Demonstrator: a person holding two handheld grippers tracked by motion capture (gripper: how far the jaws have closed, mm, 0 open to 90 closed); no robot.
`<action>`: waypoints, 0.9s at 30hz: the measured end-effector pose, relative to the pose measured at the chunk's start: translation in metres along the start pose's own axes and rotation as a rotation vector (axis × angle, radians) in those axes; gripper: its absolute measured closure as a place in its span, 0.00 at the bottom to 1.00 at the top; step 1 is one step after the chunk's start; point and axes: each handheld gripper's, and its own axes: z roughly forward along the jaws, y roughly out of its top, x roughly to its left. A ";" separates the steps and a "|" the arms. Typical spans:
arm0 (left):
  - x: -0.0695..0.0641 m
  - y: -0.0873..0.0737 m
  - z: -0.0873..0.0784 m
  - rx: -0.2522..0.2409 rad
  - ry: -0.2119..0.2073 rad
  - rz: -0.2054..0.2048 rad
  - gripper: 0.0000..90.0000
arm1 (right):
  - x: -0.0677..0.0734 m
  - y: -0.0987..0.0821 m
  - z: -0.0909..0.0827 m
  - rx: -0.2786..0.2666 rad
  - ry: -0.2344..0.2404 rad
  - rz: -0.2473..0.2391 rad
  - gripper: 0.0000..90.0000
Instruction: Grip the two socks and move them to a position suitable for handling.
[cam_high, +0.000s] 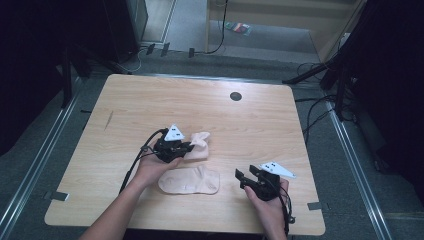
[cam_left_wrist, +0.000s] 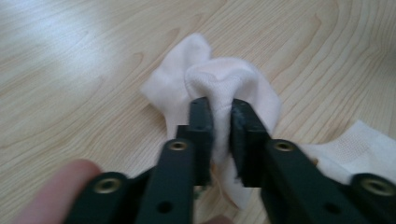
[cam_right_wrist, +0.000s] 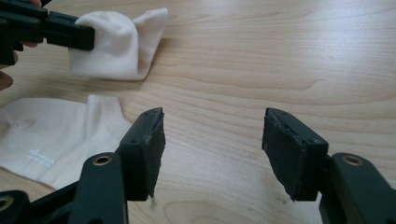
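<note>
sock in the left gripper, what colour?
Pale cream, off-white. The bunched sock pinched by the left gripper shows best in the left gripper view.

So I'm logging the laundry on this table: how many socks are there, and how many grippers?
Pale pink cotton socks: 2, a bunched one pinched in the left gripper's jaws, a flat one lying nearer the person.
Black two-jaw grippers: 2, counting the right gripper, jaws open over bare wood.
Total: 4
</note>
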 end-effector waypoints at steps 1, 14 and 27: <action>0.002 0.000 -0.001 -0.003 0.001 -0.002 0.74 | 0.001 0.002 0.001 -0.001 0.002 -0.008 0.44; 0.026 -0.023 -0.035 -0.060 0.046 -0.166 0.56 | 0.040 0.076 0.069 0.038 0.118 -0.188 0.63; 0.037 -0.060 -0.074 -0.152 0.081 -0.279 0.58 | 0.057 0.096 0.142 0.184 0.147 -0.289 0.72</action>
